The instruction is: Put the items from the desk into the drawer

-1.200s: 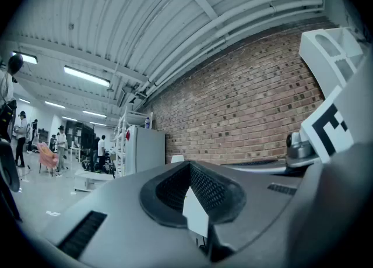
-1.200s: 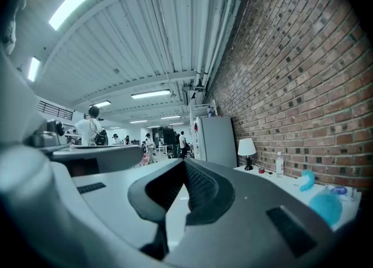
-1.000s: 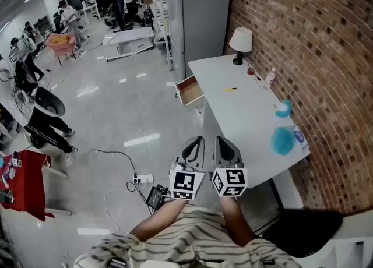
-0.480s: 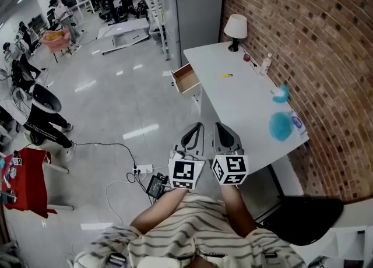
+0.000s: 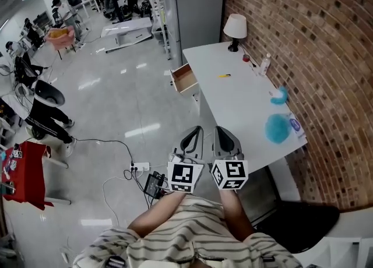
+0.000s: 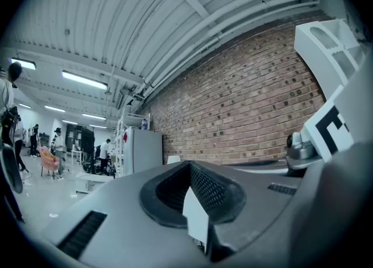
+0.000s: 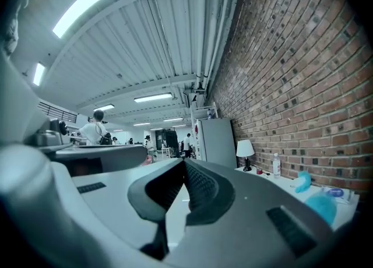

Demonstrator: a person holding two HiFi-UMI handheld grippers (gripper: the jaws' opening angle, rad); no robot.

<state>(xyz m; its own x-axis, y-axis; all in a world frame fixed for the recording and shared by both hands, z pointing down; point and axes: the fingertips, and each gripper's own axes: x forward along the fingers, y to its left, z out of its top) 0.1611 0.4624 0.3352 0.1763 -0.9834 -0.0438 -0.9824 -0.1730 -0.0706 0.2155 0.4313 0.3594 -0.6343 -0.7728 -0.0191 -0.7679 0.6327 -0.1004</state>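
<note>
In the head view a white desk [image 5: 239, 106] stands along the brick wall. On it lie a yellow pen [image 5: 225, 76], a small bottle [image 5: 267, 63], a small red thing [image 5: 247, 58], two blue items [image 5: 277, 128] [image 5: 281, 95] and a white lamp [image 5: 235, 28]. An open wooden drawer [image 5: 185, 79] juts from the desk's left side. My left gripper [image 5: 195, 131] [image 6: 189, 165] and right gripper [image 5: 221, 131] [image 7: 185, 163] are held side by side over the floor, short of the desk's near end. Both are shut with nothing in them.
A tall grey cabinet [image 5: 201, 4] stands past the desk's far end. A black chair [image 5: 303, 220] sits at the lower right. A power strip with cables [image 5: 140, 168] and a black device [image 5: 156, 184] lie on the floor by my feet. People stand far back left.
The whole view has shifted a little, and the desk and floor things now sit slightly higher in the picture. Both grippers stay side by side and shut.
</note>
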